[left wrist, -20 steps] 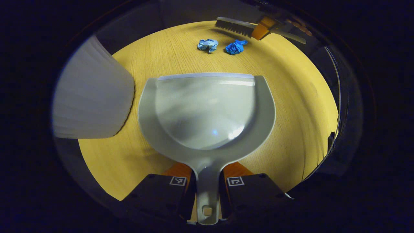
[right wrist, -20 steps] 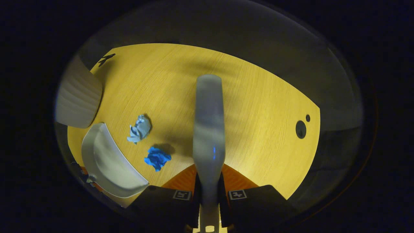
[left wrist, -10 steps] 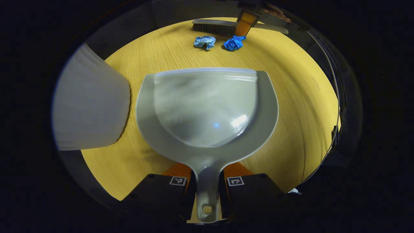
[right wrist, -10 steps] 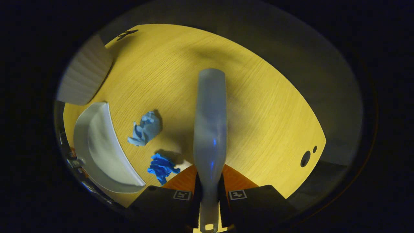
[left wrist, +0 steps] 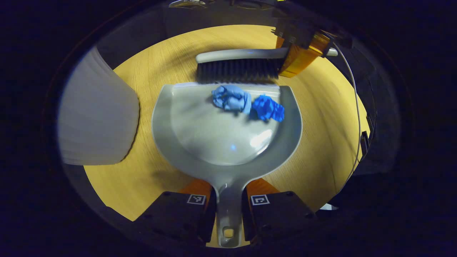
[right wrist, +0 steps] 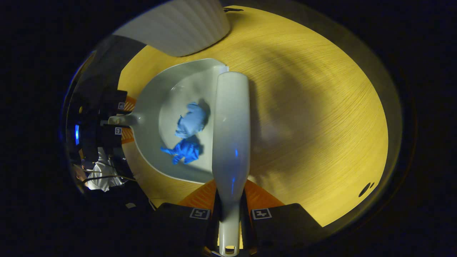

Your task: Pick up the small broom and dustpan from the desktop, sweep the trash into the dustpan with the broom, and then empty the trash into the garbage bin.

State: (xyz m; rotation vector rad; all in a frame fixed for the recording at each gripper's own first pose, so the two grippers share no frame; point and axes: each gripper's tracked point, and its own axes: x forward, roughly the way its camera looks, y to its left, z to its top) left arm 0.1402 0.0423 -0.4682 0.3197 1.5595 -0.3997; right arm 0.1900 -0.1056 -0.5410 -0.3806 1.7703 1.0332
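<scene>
The left gripper [left wrist: 228,210] clamped the dustpan [left wrist: 200,142] handle, the right gripper [right wrist: 230,217] clamped the broom [right wrist: 230,125]; its bristles touched the pan's front edge, 2 paper wads [left wrist: 246,103] inside.

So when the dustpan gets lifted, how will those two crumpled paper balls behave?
Both paper balls look light and loosely crumpled, so they will probably shift easily. They sit near the dustpan lip beside the broom, so a forward tilt could roll them out.

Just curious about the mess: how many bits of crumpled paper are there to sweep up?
2. Both lie inside the dustpan, just behind its front lip: a pale blue wad and a darker blue wad touching its side. The broom could hide more.
</scene>
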